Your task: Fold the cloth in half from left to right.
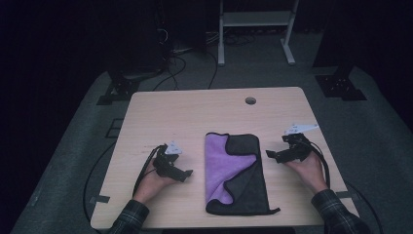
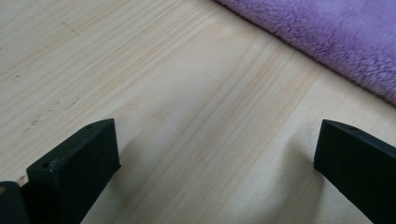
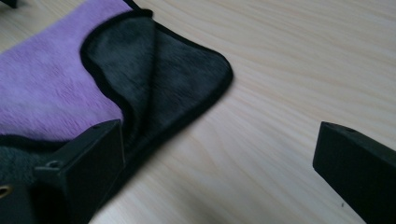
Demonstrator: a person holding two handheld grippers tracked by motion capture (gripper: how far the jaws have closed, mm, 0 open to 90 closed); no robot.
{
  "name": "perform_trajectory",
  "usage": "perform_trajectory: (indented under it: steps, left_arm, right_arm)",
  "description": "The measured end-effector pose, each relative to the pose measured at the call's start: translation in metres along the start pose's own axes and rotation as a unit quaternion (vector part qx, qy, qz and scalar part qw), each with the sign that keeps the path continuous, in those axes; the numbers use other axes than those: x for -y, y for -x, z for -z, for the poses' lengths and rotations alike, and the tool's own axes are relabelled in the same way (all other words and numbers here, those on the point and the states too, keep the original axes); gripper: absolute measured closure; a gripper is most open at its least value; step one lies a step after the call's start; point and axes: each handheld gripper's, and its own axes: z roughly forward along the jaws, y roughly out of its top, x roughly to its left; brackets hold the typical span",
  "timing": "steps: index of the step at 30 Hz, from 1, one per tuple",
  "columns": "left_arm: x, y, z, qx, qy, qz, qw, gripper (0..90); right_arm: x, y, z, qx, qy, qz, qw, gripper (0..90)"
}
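Left gripper (image 1: pixel 186 173) released, jaws wide over bare tabletop (image 1: pixel 160 112); right gripper (image 1: pixel 271 154) gaping too, empty. Between them lies the half-folded towel (image 1: pixel 236 173), mid-tabletop. Risk, I'd say: pinch only the loose grey flap (image 3: pixel 154 60) and the fold slides apart.

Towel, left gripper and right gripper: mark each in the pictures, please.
towel (image 1: pixel 221 165): high view, on the purple face of the cloth.
left gripper (image 1: pixel 184 174): high view, midway between its open jaws, left of the towel.
right gripper (image 1: pixel 272 155): high view, midway between its open jaws, right of the towel.
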Motion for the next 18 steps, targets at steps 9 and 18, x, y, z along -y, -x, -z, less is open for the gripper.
perform_trajectory:
  steps: [9,18]
  left_arm:
    - [0.004,-0.001,0.000,0.006,0.020,-0.008,0.9998,0.0]
    - [0.001,-0.001,-0.003,-0.011,0.020,0.009,0.9997,0.0]
  right_arm:
    - [-0.023,-0.024,-0.022,-0.039,0.004,0.028,0.9989,14.0]
    - [-0.040,-0.046,-0.043,-0.070,0.024,0.040,0.9965,25.0]
